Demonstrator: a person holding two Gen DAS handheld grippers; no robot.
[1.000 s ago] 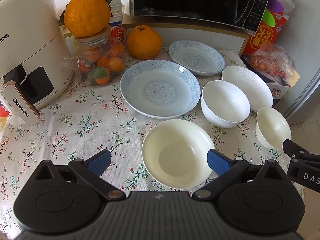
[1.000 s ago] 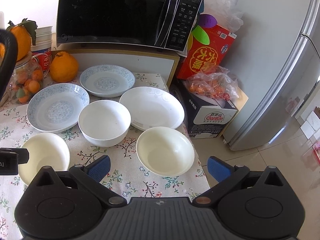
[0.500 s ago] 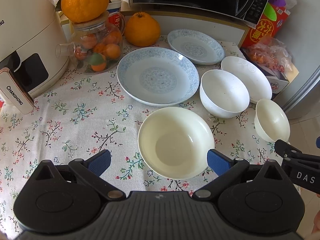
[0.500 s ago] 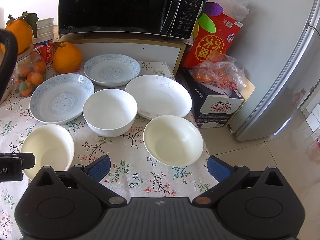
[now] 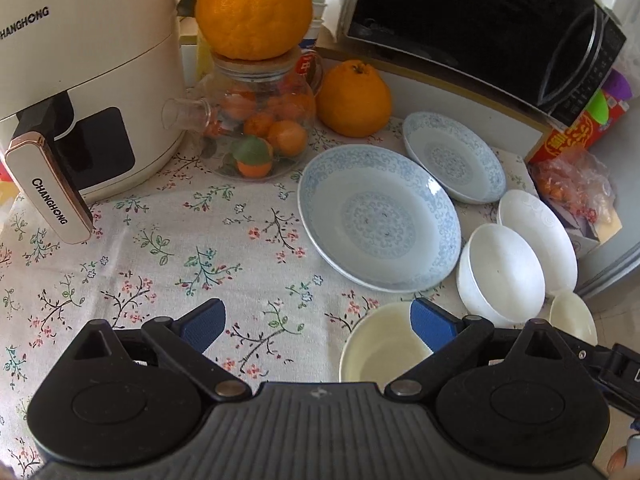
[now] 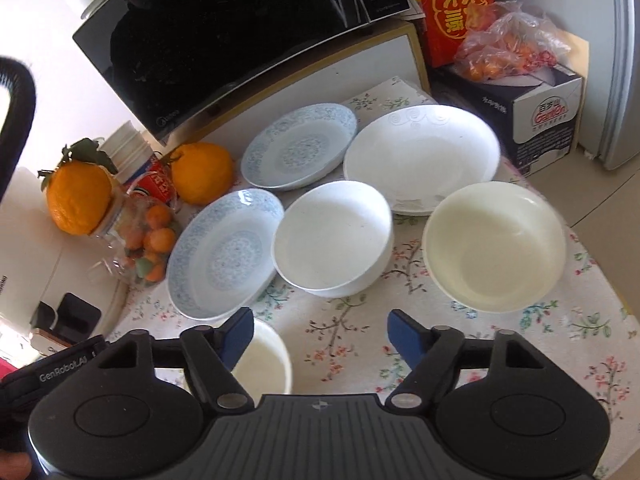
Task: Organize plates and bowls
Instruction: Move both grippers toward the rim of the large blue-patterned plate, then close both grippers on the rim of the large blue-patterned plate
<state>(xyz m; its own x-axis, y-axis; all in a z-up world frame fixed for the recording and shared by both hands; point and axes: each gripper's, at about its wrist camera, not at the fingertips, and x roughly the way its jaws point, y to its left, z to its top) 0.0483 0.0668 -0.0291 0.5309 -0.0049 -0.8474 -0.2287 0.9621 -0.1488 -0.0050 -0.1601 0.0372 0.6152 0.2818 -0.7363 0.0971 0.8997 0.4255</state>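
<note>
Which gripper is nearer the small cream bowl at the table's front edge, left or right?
Left, by a narrow margin. The left gripper has one blue finger over the small cream bowl; the right gripper has a finger at its rim, jaws closing beside it.

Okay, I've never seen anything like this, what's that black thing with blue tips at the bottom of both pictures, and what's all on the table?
Each picture comes from a camera on a hand-held gripper that a person carries, one per hand, looking along its two blue-tipped fingers. The left hand-held gripper and the right hand-held gripper are both closing, with nothing gripped. On the flowered tablecloth lie two blue-patterned plates, a white plate, a white bowl and two cream bowls. Behind stand an air fryer, a glass jar of small oranges and a microwave.
</note>
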